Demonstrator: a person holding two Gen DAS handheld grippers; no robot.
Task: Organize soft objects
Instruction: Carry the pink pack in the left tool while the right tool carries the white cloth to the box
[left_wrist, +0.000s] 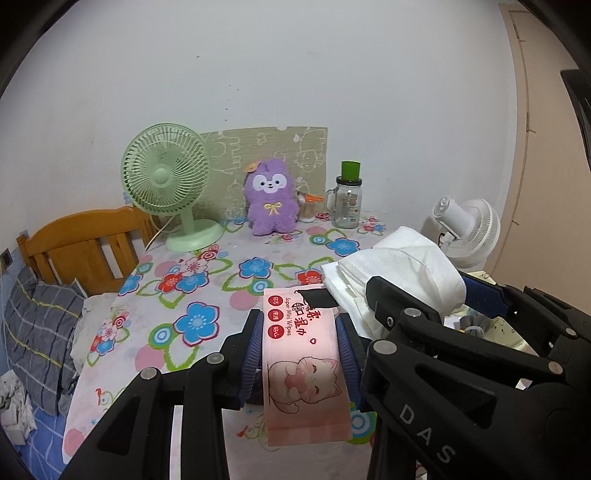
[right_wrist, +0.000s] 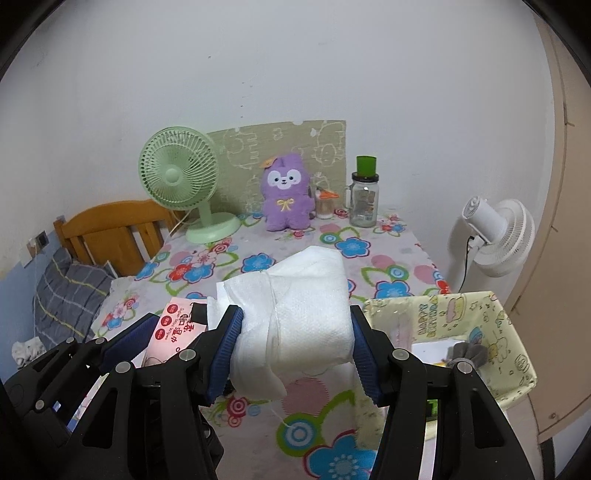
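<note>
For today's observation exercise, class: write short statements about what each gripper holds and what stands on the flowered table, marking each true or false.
1. The left gripper is shut on the pink pack of wet wipes. True.
2. The right gripper is empty. False: it clamps a white bundle of tissue paper.
3. The purple plush toy lies in the yellow fabric basket. False: it stands by the wall.
4. The pale green desk fan stands left of the plush. True.
</note>
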